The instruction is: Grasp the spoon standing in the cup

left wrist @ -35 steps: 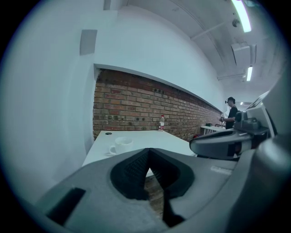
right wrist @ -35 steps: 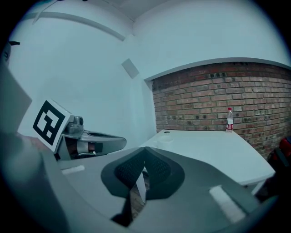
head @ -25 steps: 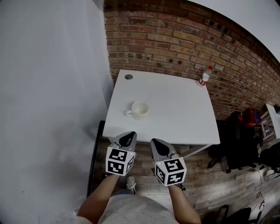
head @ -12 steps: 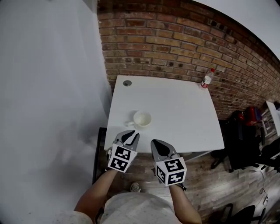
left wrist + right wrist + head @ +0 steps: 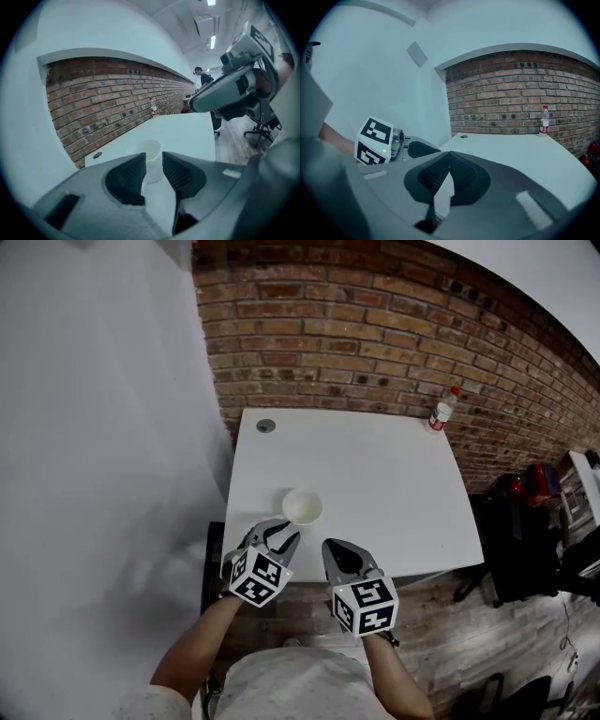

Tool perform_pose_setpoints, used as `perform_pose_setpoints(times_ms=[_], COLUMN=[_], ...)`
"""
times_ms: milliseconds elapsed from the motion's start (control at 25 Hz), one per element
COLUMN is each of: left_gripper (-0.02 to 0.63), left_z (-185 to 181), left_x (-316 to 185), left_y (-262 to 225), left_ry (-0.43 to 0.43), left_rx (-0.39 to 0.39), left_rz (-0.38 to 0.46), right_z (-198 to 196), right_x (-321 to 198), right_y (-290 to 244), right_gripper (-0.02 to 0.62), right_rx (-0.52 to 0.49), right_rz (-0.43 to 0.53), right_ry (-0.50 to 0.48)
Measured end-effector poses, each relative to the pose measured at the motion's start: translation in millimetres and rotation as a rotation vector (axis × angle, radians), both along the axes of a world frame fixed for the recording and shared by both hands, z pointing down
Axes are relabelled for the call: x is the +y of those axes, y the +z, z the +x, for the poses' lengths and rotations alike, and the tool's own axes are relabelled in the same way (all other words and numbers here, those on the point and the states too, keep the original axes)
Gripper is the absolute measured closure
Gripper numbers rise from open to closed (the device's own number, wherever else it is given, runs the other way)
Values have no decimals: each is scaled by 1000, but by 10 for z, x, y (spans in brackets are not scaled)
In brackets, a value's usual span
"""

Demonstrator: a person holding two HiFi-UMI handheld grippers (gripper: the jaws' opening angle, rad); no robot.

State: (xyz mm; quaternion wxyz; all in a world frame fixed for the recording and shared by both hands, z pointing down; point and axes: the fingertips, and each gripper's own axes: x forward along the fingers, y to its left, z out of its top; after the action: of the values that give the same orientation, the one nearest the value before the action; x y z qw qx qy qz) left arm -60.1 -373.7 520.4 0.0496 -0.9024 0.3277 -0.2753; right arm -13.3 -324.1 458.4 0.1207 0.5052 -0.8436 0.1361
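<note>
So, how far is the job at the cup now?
Done: nothing grasped yet. In hand: the left hand-held gripper points at the cup, short of it, jaws opening with nothing between them; the right hand-held gripper is shut, empty. Left: reaching and gripping. I see no spoon in the cup.

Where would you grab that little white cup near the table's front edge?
Probably by its rim, one finger inside and one outside, coming from the near edge. The small round white cup stands upright, mouth open. The left gripper, opening with nothing in it, sits just before it.
</note>
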Motion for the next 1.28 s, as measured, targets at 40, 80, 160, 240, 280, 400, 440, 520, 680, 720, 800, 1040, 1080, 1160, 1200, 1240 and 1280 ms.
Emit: perform_pose_setpoints(times_ms=[40,80,160,240,280,400,440,520,680,720,800,1040,1080,1160,1200,1240,1280], left_gripper=[495,495,495,495,495,495,495,499,524,535,551,597,597,597,597,598,598], left_z=[9,19,32,43,49,69,78,107,139,136,129,126,122,120,121,123,125], left_x=[-25,-47,-84,-111,-126,-170,-180,-191,-199,-210,-233,-230,-234,-234,-231,-228,-228], left_y=[13,31,79,130,151,196,202,205,244,248,242,223,223,227,222,214,203], left_ry=[18,38,78,112,127,162,171,189,229,232,233,246,244,238,233,226,219], left_rx=[-14,-30,-69,-103,-117,-152,-161,-179,-214,-216,-210,-200,-199,-197,-192,-185,-176], left_rz=[7,14,27,34,35,40,42,47,35,32,28,6,3,-1,-4,-8,-12], right_z=[14,26,47,73,87,119,128,151,182,184,189,229,233,240,242,244,247], right_x=[-26,-51,-90,-120,-138,-192,-204,-222,-257,-266,-278,-268,-269,-258,-249,-239,-231], right_y=[11,25,54,73,79,104,112,117,118,116,116,126,125,124,119,113,107], right_gripper=[592,591,591,591,591,591,591,591,591,591,591,591,591,591,592,591,591], right_rx=[0,0,-1,-5,-6,-7,-7,-10,-17,-18,-19,-24,-24,-25,-25,-25,-25], right_rz=[-1,-3,-7,-8,-8,-11,-13,-17,-21,-21,-19,-21,-20,-22,-22,-22,-23], right_ry=[3,6,10,16,19,27,28,31,41,42,42,51,52,54,54,55,56])
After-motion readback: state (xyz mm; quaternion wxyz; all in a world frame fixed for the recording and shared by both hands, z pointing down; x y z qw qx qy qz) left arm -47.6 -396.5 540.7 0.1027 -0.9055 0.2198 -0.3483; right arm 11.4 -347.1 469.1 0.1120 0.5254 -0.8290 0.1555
